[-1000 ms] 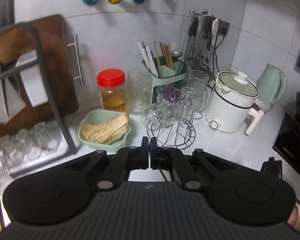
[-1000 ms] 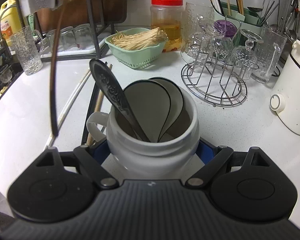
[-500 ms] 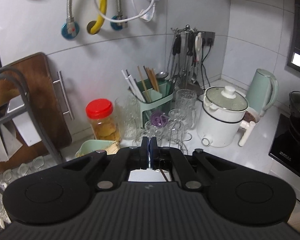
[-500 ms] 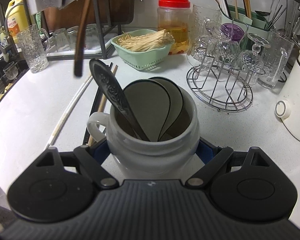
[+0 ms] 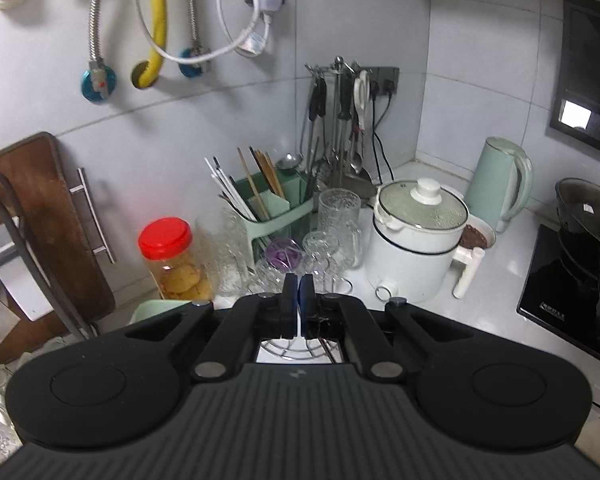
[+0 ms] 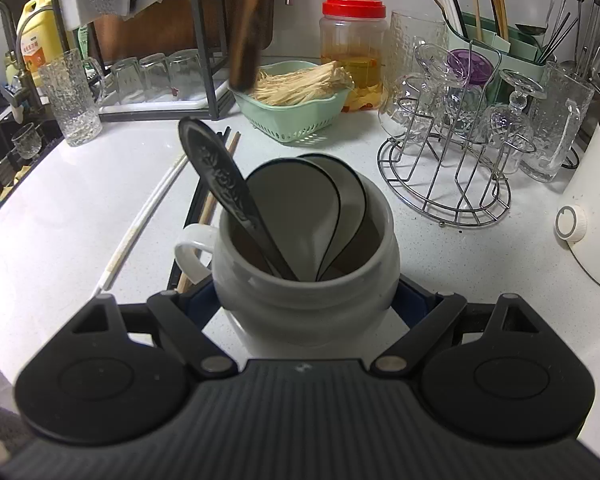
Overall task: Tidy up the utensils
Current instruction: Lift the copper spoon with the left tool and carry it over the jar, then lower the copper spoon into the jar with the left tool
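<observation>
My right gripper (image 6: 304,300) is shut on a white ceramic mug (image 6: 300,312) standing on the counter. The mug holds a black patterned spoon (image 6: 220,176) and white black-rimmed spoons (image 6: 300,208). My left gripper (image 5: 298,292) is shut, raised above the counter and facing the green utensil holder (image 5: 276,208). A thin brown piece (image 5: 328,354) shows under its jaws. In the right wrist view a blurred brown wooden utensil (image 6: 246,40) hangs in the air above the green basket (image 6: 296,116). White chopsticks (image 6: 148,216) and dark and wooden ones (image 6: 216,192) lie left of the mug.
A wire rack with upturned glasses (image 6: 452,160) stands right of the mug, and a white cooker (image 5: 416,240) beyond it. A red-lidded jar (image 5: 168,256), a dish rack (image 6: 196,40), a kettle (image 5: 500,184) and a stove (image 5: 572,288) line the counter.
The left gripper has risen, so more wall and less counter show. The hanging brown utensil has swung from the left to above the green basket. The right gripper and mug stayed put.
</observation>
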{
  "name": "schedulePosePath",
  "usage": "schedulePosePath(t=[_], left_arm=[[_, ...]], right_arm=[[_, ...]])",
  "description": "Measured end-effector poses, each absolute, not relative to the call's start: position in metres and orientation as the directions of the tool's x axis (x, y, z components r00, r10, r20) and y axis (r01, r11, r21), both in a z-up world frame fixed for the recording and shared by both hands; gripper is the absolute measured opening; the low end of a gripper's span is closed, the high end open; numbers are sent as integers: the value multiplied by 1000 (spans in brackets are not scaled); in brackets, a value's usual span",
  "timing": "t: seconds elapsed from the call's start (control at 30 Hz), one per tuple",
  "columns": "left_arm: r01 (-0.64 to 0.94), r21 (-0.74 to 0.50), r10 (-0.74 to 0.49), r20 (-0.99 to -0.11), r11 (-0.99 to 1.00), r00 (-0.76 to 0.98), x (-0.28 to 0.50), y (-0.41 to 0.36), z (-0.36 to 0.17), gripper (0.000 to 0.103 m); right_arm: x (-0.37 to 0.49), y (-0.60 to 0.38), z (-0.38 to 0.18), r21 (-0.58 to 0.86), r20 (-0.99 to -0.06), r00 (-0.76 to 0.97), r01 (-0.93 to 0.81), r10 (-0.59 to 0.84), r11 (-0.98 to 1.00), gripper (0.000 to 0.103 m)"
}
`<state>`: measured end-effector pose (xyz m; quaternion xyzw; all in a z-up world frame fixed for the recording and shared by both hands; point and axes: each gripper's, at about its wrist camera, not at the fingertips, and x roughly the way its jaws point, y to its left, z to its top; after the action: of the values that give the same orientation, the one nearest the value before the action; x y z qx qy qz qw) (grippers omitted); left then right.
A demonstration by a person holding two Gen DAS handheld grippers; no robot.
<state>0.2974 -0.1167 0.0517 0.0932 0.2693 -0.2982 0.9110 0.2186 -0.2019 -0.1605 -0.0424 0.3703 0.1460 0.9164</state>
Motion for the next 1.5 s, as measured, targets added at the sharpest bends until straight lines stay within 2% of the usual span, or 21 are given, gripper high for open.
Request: schedulePosePath(t=[0.5, 0.87, 1.07, 1.33, 1.5], left_arm=[[610, 14, -468, -628, 792, 622, 306, -135, 7, 1], [598, 78, -454, -576, 797, 680, 314, -139, 25, 1], [633, 57, -455, -645, 772, 613, 310, -149, 0, 1], [705, -58, -483, -768, 707, 421, 298, -156, -24, 2], [724, -77, -468, -808, 685, 357, 298, -163, -33, 2]], right_arm=[[217, -202, -161, 36, -682, 687, -308, 249, 951, 91], [217, -202, -161, 38, -681, 687, -313, 254, 949, 91], [218, -202, -161, 40, -681, 687, -310, 253, 950, 91], [218, -201, -161, 42, -680, 691, -299, 246, 953, 91], [218, -199, -162, 40, -678, 694, -293, 241, 955, 91]])
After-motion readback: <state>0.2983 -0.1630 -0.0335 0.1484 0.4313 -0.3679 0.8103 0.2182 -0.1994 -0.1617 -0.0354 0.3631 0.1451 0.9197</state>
